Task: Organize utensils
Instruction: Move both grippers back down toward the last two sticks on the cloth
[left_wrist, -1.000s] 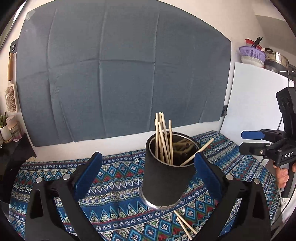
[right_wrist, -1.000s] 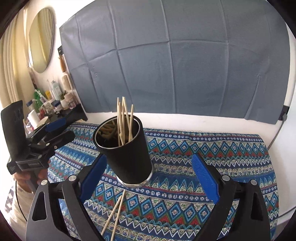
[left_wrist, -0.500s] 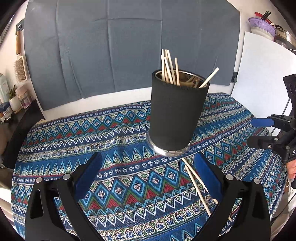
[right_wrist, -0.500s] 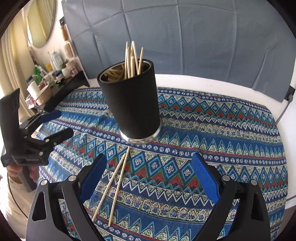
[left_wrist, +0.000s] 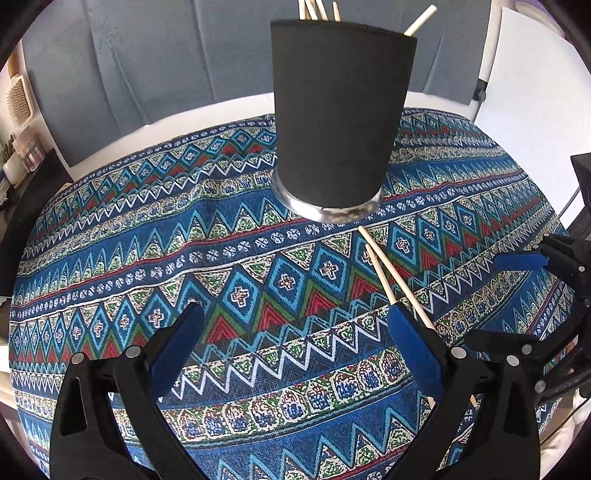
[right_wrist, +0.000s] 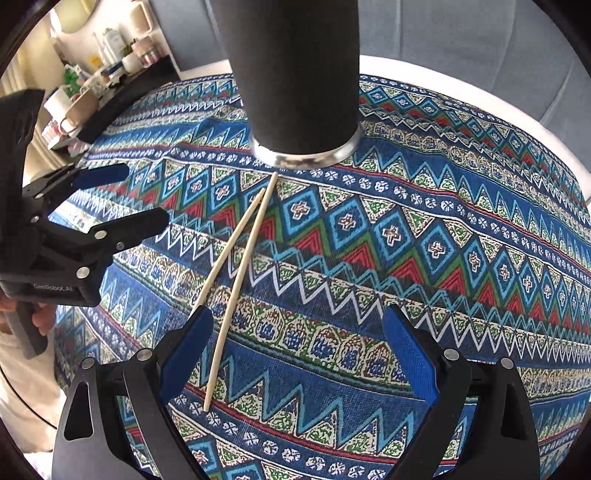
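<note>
Two loose chopsticks (right_wrist: 236, 273) point lengthwise at the holder (right_wrist: 295, 74); both grippers' jaws gape empty.

Cloth (right_wrist: 424, 240) lies open — only cup (right_wrist: 295, 74) and chopsticks (right_wrist: 236, 277) obstruct.

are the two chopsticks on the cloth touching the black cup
Cannot tell. In the right wrist view the longer chopstick ends right at the cup's metal base rim, with no clear gap or contact. The other chopstick stops short, apart from it.
</note>
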